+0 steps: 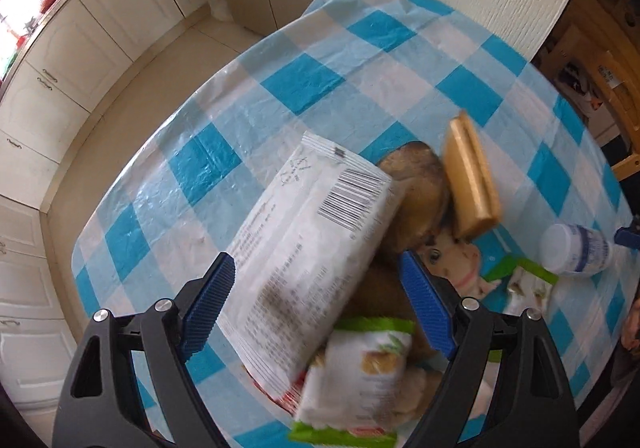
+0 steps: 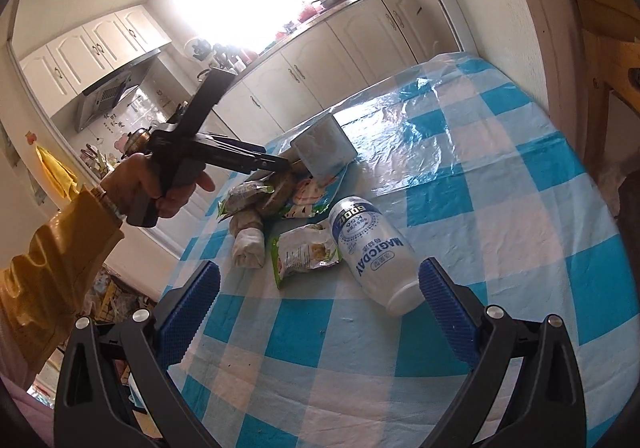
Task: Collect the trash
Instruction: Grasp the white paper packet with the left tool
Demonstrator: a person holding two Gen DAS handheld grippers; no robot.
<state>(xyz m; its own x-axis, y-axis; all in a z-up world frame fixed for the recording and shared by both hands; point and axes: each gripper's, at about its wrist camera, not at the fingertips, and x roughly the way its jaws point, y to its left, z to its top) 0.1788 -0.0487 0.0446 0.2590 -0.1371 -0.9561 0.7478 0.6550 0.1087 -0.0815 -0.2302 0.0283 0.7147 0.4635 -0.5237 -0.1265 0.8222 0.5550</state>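
Observation:
A heap of trash lies on the blue-checked tablecloth. A white barcoded packet rests tilted on top of brown lumps. My left gripper hangs open over it, one finger on either side, with a gap showing at the right pad. Green-and-white snack packets lie around the heap, and a yellow sponge lies behind it. A white bottle lies on its side just ahead of my open right gripper, close to the right finger. Nothing sits between the right gripper's pads.
A hand in a yellow sleeve holds the left gripper over the heap. A rolled white wad lies at the near left table edge. Cream cabinets line the kitchen. A wooden chair stands beyond the wall.

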